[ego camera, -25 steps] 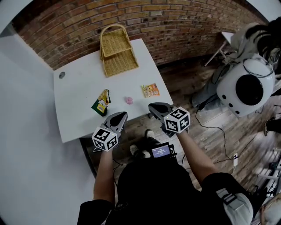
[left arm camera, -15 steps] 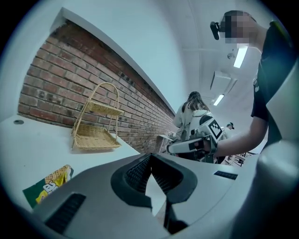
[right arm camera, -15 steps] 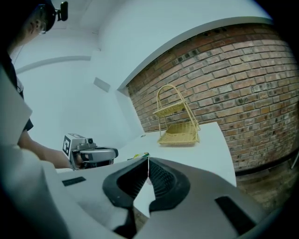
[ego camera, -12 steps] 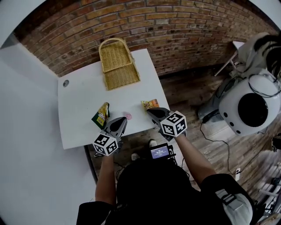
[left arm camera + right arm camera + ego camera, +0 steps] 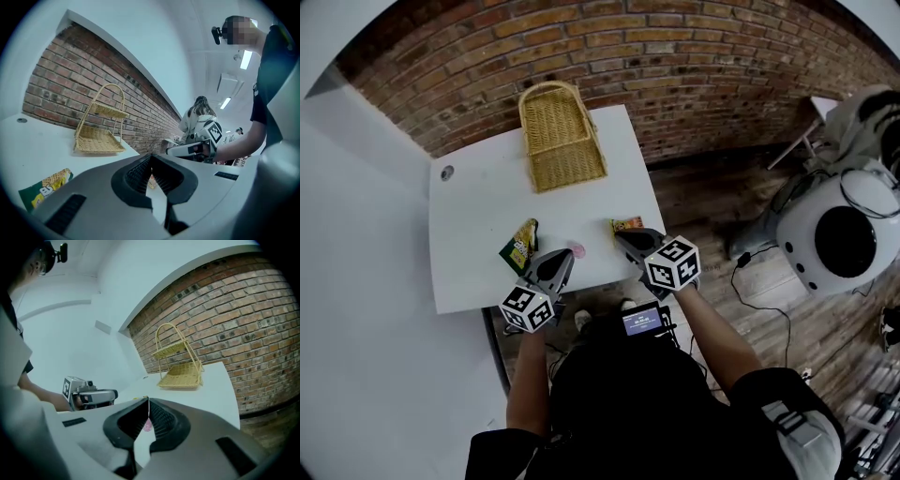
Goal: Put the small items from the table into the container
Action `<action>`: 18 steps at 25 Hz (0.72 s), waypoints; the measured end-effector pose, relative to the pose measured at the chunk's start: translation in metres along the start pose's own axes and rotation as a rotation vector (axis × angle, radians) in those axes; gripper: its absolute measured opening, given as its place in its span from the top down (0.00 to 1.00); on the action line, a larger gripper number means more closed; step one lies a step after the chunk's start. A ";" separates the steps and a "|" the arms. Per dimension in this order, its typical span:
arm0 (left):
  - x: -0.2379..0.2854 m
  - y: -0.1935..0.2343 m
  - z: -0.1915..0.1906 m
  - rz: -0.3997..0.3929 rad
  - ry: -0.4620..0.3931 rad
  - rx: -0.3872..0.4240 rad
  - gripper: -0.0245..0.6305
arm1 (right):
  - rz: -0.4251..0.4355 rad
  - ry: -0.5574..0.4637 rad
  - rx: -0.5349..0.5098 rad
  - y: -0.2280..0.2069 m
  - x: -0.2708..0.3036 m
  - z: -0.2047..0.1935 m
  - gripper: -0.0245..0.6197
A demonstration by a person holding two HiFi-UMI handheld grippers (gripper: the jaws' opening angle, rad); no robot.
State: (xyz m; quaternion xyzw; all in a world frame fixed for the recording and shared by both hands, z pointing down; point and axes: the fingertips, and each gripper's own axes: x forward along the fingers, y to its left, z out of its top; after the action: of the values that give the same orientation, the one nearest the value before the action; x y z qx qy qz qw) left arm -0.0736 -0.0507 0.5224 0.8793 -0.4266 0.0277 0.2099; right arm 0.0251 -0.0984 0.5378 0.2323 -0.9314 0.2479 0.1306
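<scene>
Both pressed shut and empty; left gripper [image 5: 563, 257] and right gripper [image 5: 625, 237] should open wide, then straddle a packet [image 5: 519, 246] squarely; basket [image 5: 563, 142] stands beyond.

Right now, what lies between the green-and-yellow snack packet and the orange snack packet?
A small pink round item on the white table, seen in the head view.

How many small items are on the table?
3: green-yellow snack packet by the left gripper, pink item between the grippers, orange packet partly behind the right gripper. No others show.
</scene>
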 end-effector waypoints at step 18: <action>-0.007 0.011 0.007 -0.082 -0.023 0.001 0.95 | -0.011 0.017 -0.005 0.012 0.013 0.000 0.94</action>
State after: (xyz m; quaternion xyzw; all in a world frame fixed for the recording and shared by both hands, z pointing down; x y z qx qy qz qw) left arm -0.0877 -0.0548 0.5183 0.8965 -0.3924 0.0092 0.2057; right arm 0.0079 -0.0937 0.5370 0.2352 -0.9295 0.2468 0.1406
